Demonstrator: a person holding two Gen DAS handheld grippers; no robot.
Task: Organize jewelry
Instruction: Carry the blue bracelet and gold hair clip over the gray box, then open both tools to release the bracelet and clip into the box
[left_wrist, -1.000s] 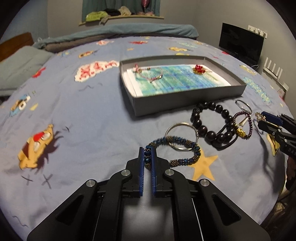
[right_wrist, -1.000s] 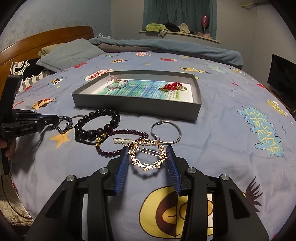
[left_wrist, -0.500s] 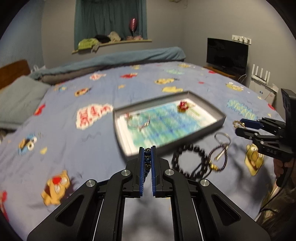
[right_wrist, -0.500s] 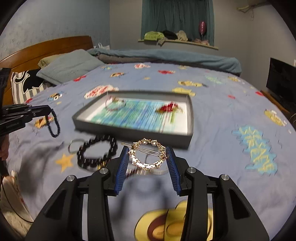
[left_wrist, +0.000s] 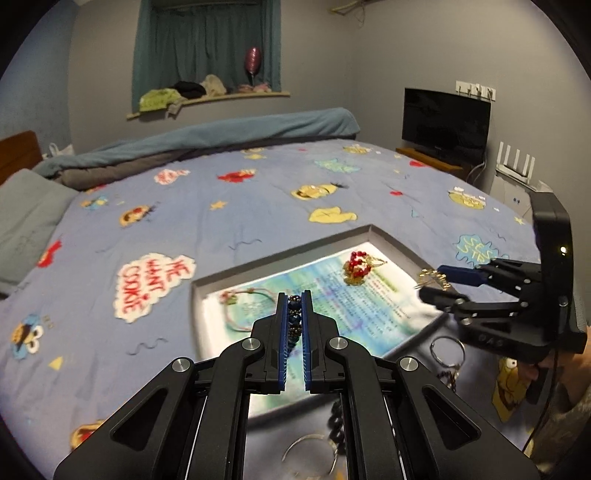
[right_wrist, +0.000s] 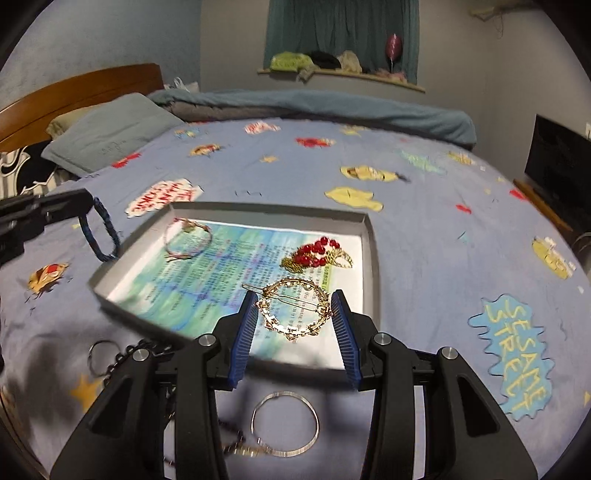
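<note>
A bedroom is shown, its bed spread with a cartoon-print blue sheet (right_wrist: 424, 236) on which a shallow grey tray (right_wrist: 371, 254) lies. The left gripper (left_wrist: 294, 301) is nearly closed on a blue beaded bracelet (right_wrist: 101, 236), which dangles limply; it is judged light, supple and likely to swing. The right gripper (right_wrist: 294, 299), part-open, is clamped across a gold ring-shaped hair clip (right_wrist: 293, 308) above the tray; stiff, thin and slippery, it is best pinched across its rim.
</note>
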